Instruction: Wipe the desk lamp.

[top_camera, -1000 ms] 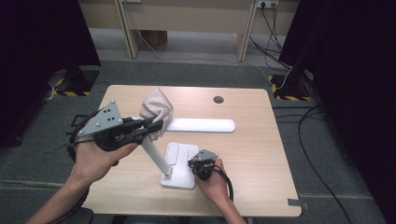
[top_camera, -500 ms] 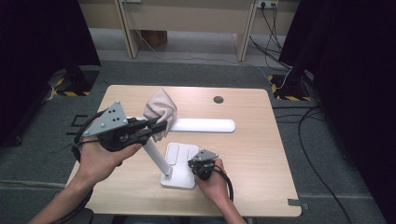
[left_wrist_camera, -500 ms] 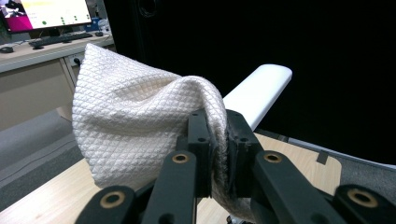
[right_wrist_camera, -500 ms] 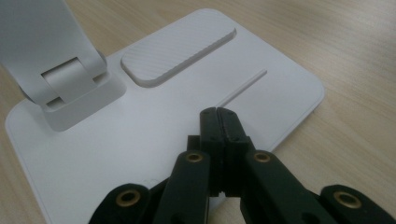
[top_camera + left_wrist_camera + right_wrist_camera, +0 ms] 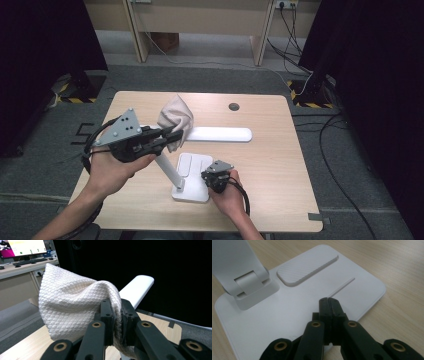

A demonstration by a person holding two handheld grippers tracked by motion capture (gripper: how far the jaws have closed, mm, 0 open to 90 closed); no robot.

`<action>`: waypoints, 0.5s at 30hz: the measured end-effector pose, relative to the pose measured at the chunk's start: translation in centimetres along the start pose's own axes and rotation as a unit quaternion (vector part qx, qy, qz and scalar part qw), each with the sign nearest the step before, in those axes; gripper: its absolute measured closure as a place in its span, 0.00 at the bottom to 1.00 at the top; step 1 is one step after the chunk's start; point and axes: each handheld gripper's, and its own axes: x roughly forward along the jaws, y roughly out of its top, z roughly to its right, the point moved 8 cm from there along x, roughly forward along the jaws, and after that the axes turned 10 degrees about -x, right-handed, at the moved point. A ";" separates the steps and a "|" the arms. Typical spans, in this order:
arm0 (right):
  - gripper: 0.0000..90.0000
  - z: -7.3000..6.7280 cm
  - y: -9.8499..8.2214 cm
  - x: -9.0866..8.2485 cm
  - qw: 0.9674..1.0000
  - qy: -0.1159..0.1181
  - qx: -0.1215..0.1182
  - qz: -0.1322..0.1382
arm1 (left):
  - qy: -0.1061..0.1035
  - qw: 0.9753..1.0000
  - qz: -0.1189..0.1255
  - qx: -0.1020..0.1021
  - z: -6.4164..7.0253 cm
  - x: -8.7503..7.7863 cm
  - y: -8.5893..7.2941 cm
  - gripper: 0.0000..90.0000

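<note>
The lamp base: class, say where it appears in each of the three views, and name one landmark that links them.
High view: lamp base, lower centre, on the table.
Left gripper view: not in it.
Right gripper view: base, under the shut right gripper.
Shared landmark: the white lamp.

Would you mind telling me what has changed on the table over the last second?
The left claw, shut on the cream quilted cloth, has slid slightly to the right along the white lamp's long head bar, carrying the cloth with it. The right claw has stayed shut, pressed on the lamp's flat white base, and the lamp has not moved.
</note>
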 end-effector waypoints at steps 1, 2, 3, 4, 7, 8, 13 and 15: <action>1.00 0.0 0.0 0.0 1.000 0.000 0.001 0.000 | -0.001 1.000 0.000 0.001 0.1 0.1 0.0 0.92; 1.00 0.0 0.0 0.0 1.000 0.000 0.000 0.000 | -0.002 1.000 0.000 0.001 0.1 0.1 0.0 0.92; 1.00 0.0 0.0 0.0 1.000 0.000 0.000 0.000 | -0.003 1.000 0.001 0.001 0.2 0.2 0.0 0.92; 1.00 0.0 0.0 0.0 1.000 0.000 0.000 0.000 | -0.004 1.000 0.001 0.001 0.2 0.3 0.0 0.92; 1.00 0.0 0.0 0.0 1.000 0.000 0.000 0.000 | -0.006 1.000 -0.001 0.001 0.4 0.5 0.0 0.92; 1.00 0.0 0.0 0.0 1.000 0.000 0.000 0.000 | -0.007 1.000 0.000 0.001 0.5 0.6 0.1 0.92; 1.00 0.0 0.0 0.0 1.000 -0.001 -0.002 0.002 | -0.009 1.000 0.000 0.004 0.8 1.0 0.1 0.92; 1.00 0.0 0.0 0.0 1.000 -0.001 -0.003 0.003 | -0.010 1.000 0.001 0.006 0.9 1.1 0.1 0.91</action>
